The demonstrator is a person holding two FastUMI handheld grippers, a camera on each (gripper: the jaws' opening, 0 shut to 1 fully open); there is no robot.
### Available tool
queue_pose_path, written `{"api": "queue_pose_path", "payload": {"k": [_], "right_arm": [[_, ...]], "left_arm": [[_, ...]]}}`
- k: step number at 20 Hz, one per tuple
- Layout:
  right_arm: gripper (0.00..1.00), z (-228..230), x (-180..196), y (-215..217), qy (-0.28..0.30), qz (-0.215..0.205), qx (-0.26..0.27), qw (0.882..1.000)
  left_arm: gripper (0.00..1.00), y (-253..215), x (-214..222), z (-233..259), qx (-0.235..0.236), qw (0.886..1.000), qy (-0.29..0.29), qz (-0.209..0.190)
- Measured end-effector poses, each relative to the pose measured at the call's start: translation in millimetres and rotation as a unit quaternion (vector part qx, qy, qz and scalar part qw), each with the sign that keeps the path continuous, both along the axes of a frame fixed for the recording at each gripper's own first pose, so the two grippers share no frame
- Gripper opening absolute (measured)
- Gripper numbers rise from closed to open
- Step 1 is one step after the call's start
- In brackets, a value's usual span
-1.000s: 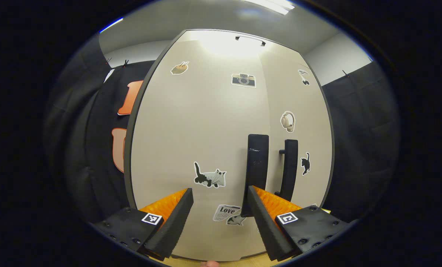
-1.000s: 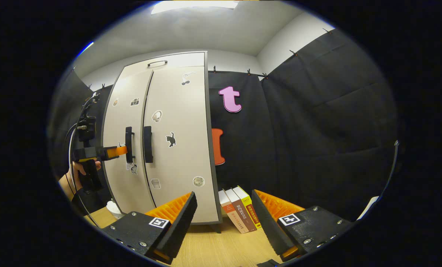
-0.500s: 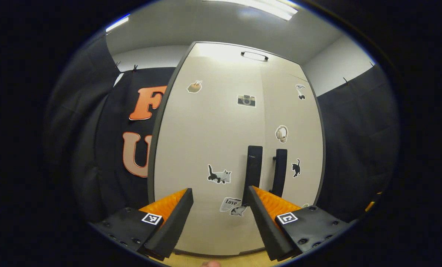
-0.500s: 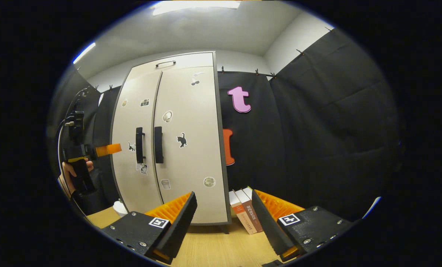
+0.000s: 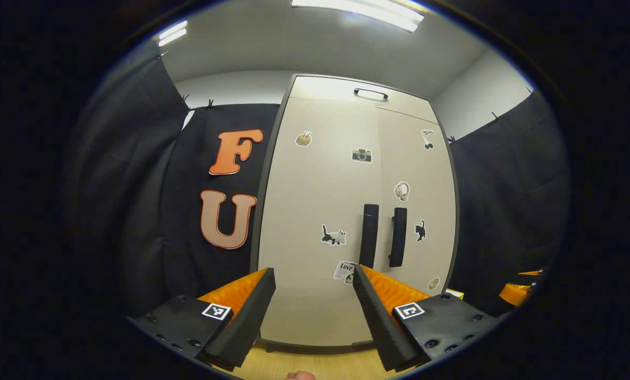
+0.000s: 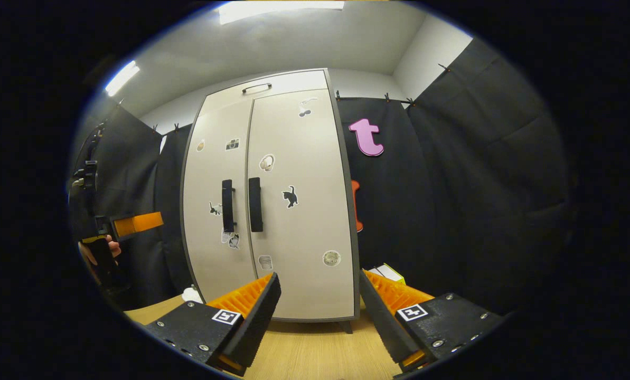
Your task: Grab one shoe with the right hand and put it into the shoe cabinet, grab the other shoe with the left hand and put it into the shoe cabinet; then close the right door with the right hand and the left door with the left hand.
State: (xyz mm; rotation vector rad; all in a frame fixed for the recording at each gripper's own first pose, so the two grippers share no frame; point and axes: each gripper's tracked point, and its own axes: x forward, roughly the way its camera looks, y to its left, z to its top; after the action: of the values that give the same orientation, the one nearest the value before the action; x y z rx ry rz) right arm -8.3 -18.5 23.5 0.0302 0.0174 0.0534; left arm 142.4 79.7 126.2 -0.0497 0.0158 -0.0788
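Both shoe cabinet [image 6: 272, 200] doors sat flush, so my left claw [image 5: 313, 303] and right claw [image 6: 319, 306] hung apart, empty; task apparently done.

The closed cabinet [image 6: 272, 206] hides its inside. A finger [image 5: 300, 376] is cut off at the left gripper view's bottom edge. The stickers [image 6: 266, 162] are too small to make out.

One cabinet [image 6: 293, 211], two handles [image 6: 227, 206], perhaps nine stickers [image 6: 290, 196]

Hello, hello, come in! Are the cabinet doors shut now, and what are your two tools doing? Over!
Left tool open, holding nothing. Right tool open, holding nothing. Shoe cabinet: both doors look shut, handles side by side. Nothing in the way.
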Motion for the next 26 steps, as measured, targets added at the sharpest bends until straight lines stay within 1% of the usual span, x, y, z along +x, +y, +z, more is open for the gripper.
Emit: {"api": "queue_pose_path", "payload": {"k": [4, 7, 11, 15, 20, 26], "right_arm": [[0.92, 0.5, 2.0, 5.6, -0.001, 0.009, 0.005, 1.0], [0.92, 3.9, 1.9, 7.2, -0.005, 0.011, 0.005, 1.0], [0.92, 12.4, 2.2, 4.0, -0.014, 0.008, 0.008, 1.0], [0.92, 13.3, 0.3, 1.2, -0.017, 0.003, 0.008, 1.0], [0.92, 11.3, -0.5, 3.5, -0.015, 0.003, 0.005, 1.0], [0.92, 10.5, 0.8, 5.4, -0.016, 0.004, 0.008, 1.0]], "left_arm": [[0.96, 7.0, -13.2, -10.9, 0.004, 1.0, 0.015, 0.012], [0.96, 10.6, -13.8, -14.6, 0.008, 0.999, 0.021, 0.023], [0.96, 4.0, -21.6, -28.7, 0.005, 0.999, 0.037, 0.022], [0.96, -4.9, -24.5, -38.8, -0.01, 0.999, 0.049, 0.016], [0.97, -9.2, -26.7, -37.1, -0.009, 0.999, 0.045, 0.013], [0.96, -2.7, -27.0, -32.0, 0.003, 0.999, 0.037, 0.021]]}}
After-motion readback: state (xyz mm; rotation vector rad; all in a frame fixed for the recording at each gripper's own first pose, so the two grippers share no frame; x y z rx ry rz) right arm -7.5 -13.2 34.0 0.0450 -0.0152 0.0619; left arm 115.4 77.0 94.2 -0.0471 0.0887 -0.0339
